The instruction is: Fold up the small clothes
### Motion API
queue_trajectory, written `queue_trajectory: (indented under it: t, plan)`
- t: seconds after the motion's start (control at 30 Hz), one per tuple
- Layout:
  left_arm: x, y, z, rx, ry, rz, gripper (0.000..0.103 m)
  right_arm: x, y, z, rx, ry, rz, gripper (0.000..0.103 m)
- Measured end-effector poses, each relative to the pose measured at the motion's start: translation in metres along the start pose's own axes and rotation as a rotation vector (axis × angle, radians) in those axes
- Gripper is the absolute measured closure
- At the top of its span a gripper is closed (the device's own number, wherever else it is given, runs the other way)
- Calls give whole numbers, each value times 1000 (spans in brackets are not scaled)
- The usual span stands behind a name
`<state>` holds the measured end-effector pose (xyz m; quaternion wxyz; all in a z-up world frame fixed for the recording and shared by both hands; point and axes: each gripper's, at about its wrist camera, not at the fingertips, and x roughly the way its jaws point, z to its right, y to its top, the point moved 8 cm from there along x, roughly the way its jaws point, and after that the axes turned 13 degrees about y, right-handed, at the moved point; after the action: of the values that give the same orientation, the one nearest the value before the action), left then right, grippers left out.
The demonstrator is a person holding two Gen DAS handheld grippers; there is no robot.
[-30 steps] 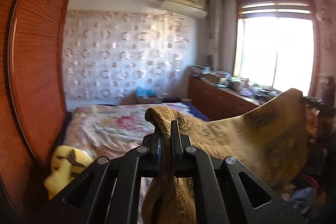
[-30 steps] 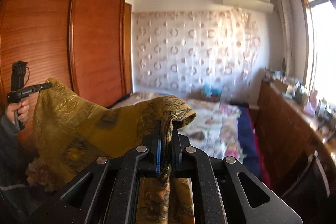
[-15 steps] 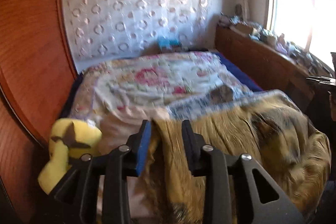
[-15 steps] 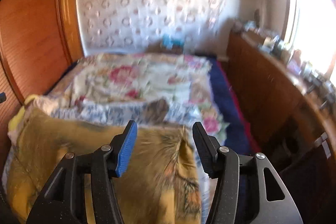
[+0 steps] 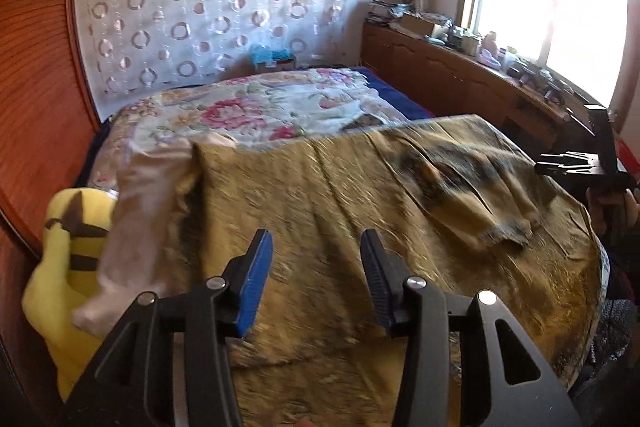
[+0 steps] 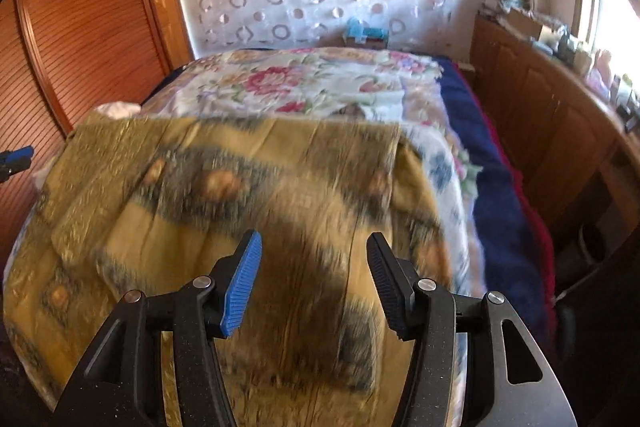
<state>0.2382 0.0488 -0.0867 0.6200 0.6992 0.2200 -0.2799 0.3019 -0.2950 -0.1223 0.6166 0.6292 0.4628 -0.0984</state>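
While both tools gape, mustard garment point(image 5: 360, 211) spread across bed point(image 5: 256, 107)

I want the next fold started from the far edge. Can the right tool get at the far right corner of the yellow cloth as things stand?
Probably yes. The right tool is open and holds nothing, and the yellow cloth lies flat on the bed with its far right corner bare, nothing on it or in the way.

Yellow patterned cloth point(image 6: 256, 211) motion-blurred, pattern unreadable, near edge cut off below — clutter on the window-side cabinet point(image 5: 472, 39) too small to identify.
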Motion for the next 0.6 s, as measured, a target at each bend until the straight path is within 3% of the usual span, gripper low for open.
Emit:
queue_trajectory:
  t: [0.37,0.6]
  plan:
    - [12,-53,36,0,-64,-98,56,-14,-57,13,79,-8,-8,47]
    - [22,-85,30,25,-17,-161,56,-18,-64,21,105,-17,3,47]
